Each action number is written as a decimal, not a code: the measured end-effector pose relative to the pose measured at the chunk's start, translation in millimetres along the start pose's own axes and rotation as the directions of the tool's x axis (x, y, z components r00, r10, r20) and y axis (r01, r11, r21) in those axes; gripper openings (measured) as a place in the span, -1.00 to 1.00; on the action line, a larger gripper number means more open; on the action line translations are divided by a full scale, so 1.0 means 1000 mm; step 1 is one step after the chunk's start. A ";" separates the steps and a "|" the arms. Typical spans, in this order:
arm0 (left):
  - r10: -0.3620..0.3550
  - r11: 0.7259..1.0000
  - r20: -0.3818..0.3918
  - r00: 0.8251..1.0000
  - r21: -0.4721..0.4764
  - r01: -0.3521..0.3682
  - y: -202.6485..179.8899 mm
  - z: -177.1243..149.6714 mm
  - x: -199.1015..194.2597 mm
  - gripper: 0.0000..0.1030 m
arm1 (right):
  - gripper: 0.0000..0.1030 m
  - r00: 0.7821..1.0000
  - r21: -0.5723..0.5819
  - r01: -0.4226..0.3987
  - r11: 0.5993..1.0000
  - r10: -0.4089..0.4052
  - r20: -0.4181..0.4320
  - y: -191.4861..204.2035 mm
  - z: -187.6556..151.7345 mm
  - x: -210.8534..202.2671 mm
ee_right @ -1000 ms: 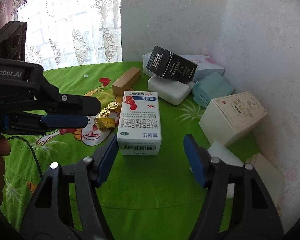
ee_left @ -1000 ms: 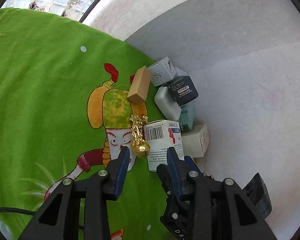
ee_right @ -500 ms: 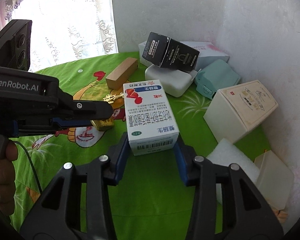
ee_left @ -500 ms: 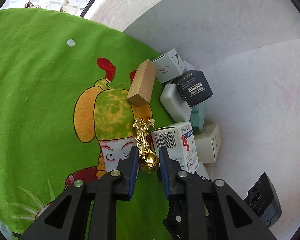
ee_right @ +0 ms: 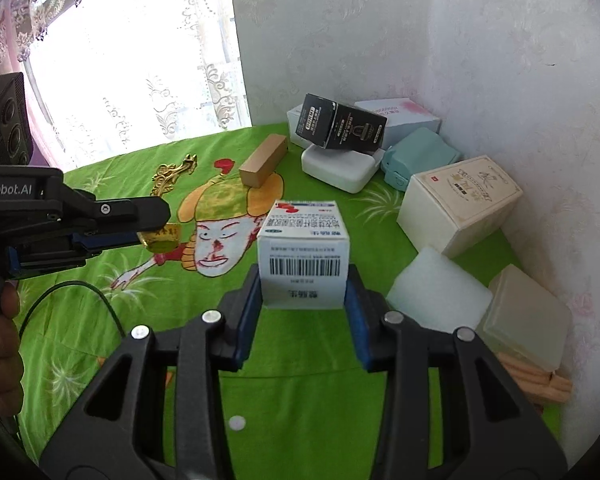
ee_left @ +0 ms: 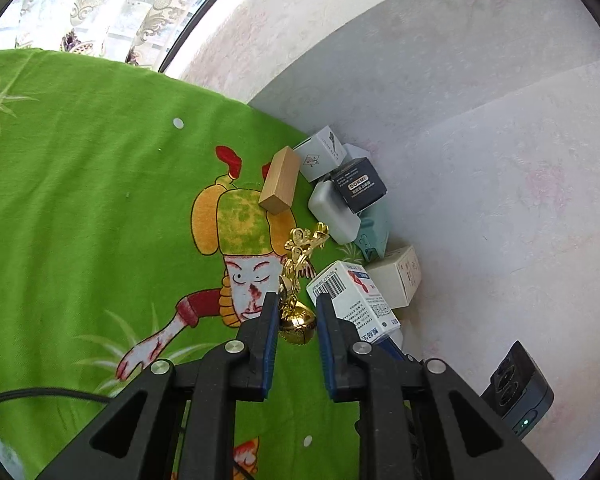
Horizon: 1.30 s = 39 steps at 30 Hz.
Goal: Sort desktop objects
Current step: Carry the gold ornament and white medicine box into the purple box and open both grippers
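Observation:
My left gripper (ee_left: 297, 312) is shut on the round base of a gold figurine (ee_left: 300, 276), held above the green cloth (ee_left: 80, 200). From the right wrist view the figurine (ee_right: 172, 178) sticks up out of the left gripper (ee_right: 156, 236) at the left. My right gripper (ee_right: 304, 284) is shut on a white medicine box (ee_right: 303, 252) with a barcode facing me, lifted off the cloth. The same box (ee_left: 352, 300) shows just right of the left gripper's fingers.
A wooden block (ee_right: 262, 160), black box (ee_right: 340, 126) on a white case (ee_right: 340, 168), teal case (ee_right: 418, 156), cream box (ee_right: 460, 204) and foam blocks (ee_right: 440, 300) crowd the wall corner. A person's hand (ee_right: 0, 344) holds the left gripper.
Both grippers closed, the left on the gold figurine and the right on the medicine box, and both things have been lifted off the cloth.

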<state>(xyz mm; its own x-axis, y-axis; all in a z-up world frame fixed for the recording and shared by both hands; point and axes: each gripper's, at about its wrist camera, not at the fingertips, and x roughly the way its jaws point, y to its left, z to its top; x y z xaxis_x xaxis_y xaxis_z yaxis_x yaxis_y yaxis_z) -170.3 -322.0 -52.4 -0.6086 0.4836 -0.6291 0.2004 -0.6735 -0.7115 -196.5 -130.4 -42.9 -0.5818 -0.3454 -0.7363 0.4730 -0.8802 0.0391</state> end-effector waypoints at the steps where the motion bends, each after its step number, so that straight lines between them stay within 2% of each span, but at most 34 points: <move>1: 0.002 1.000 0.016 1.000 0.008 -0.002 0.000 -0.003 -0.012 -0.63 | -0.17 1.000 -0.003 -0.009 1.000 0.009 0.010 0.004 0.000 -0.006; 7: 0.021 0.999 0.135 0.991 0.042 -0.027 0.006 -0.023 -0.090 -0.63 | -0.18 0.998 -0.026 -0.046 0.999 0.047 0.052 0.030 0.002 -0.035; 13: 0.040 0.997 0.272 0.962 0.058 -0.058 0.012 -0.035 -0.164 -0.63 | -0.18 0.990 -0.057 -0.085 0.995 0.091 0.107 0.066 0.007 -0.072; 20: 0.078 0.995 0.422 0.903 0.026 -0.098 0.038 -0.045 -0.251 -0.63 | -0.18 0.970 -0.130 -0.176 0.976 0.195 0.147 0.130 0.016 -0.106; 25: 0.123 0.991 0.494 0.861 -0.019 -0.130 0.070 -0.052 -0.303 -0.63 | -0.18 0.948 -0.210 -0.242 0.947 0.277 0.156 0.185 0.023 -0.122; 34: 0.216 0.976 0.576 0.788 -0.123 -0.177 0.125 -0.059 -0.365 -0.63 | -0.18 0.902 -0.322 -0.349 0.880 0.409 0.139 0.283 0.030 -0.137; 39: 0.243 0.970 0.593 0.767 -0.170 -0.176 0.158 -0.063 -0.391 -0.63 | -0.18 0.886 -0.357 -0.391 0.849 0.451 0.102 0.326 0.028 -0.129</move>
<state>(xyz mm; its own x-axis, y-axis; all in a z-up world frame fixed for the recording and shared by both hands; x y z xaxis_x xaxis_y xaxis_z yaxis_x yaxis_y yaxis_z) 148.1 -582.2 61.6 -0.8737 -0.1244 -0.4702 0.4320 -0.6428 -0.6326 14.3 -382.3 84.2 -0.3700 -0.7367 -0.5660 0.8648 -0.4958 0.0800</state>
